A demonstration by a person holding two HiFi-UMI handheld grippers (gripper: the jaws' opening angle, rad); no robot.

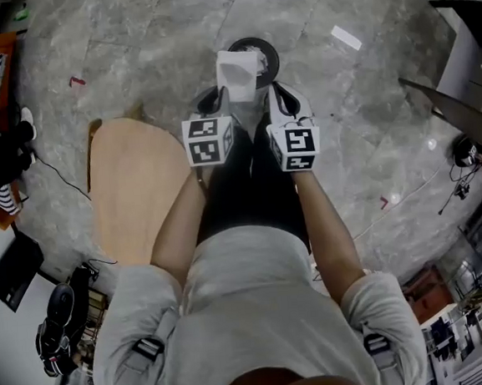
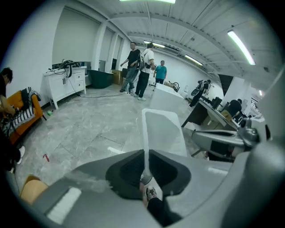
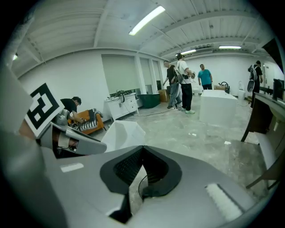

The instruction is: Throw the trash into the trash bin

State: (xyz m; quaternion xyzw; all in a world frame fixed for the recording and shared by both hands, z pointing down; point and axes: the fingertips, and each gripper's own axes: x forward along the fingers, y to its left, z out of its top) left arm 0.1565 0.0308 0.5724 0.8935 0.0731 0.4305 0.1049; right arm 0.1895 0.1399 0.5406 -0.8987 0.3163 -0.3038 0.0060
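From the head view, the left gripper (image 1: pixel 224 98) holds a white trash sheet (image 1: pixel 237 74) that covers part of the black trash bin (image 1: pixel 271 57) on the floor (image 1: pixel 128 55), with the right gripper (image 1: pixel 272 92) just to its right. In the left gripper view, the jaws pinch the sheet's lower edge. In the right gripper view, the jaws are pressed together on nothing, and the sheet is to their left

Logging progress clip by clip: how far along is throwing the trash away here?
Done: the trash is picked up, clamped in the left tongs. In hand: in the head view it overlaps the bin, so it seems to be held over it. The right tongs are shut with nothing in them. Left: letting the trash drop into the bin.
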